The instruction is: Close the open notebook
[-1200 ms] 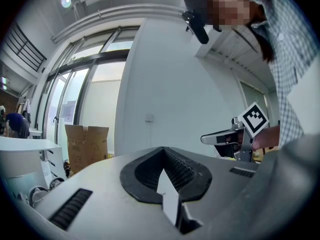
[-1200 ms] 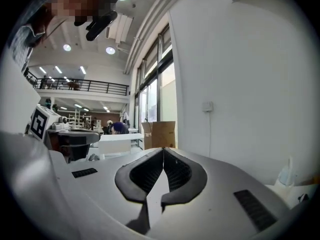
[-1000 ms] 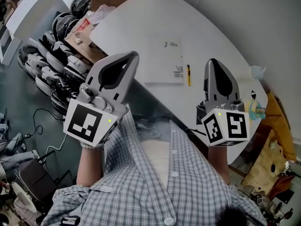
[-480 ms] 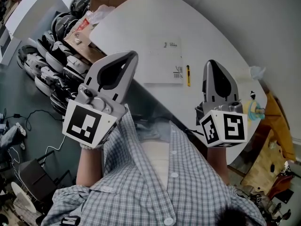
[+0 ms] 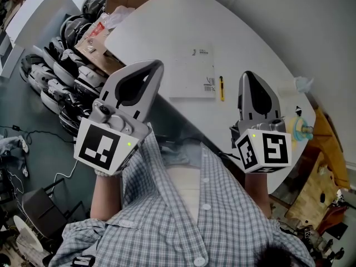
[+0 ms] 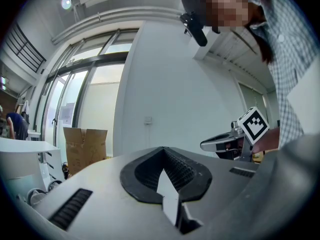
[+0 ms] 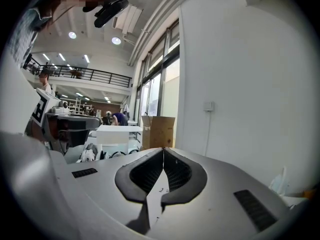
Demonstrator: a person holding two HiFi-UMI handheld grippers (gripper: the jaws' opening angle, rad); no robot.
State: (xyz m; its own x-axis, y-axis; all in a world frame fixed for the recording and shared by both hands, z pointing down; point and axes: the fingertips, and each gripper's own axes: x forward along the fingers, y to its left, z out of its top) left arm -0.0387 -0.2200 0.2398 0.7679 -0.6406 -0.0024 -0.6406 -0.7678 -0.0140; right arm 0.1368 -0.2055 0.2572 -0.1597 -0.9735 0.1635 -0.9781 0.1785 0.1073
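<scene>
The notebook (image 5: 193, 73) lies flat on the white table (image 5: 250, 38), showing a white face with small print and a barcode near its right edge. In the head view my left gripper (image 5: 157, 64) hovers shut over the table's near left edge, its tip just left of the notebook. My right gripper (image 5: 248, 73) is shut too, held right of the notebook and of a yellow pen (image 5: 221, 88). Neither touches the notebook. In the left gripper view the jaws (image 6: 164, 148) meet with nothing between them. In the right gripper view the jaws (image 7: 163, 149) are likewise empty.
A cardboard box (image 5: 95, 44) with wrappers sits off the table's left corner, above a row of black and white helmets (image 5: 67, 74) on the floor. A yellow and blue object (image 5: 303, 128) stands at the table's right end. Wooden pieces (image 5: 322, 188) lie beyond it.
</scene>
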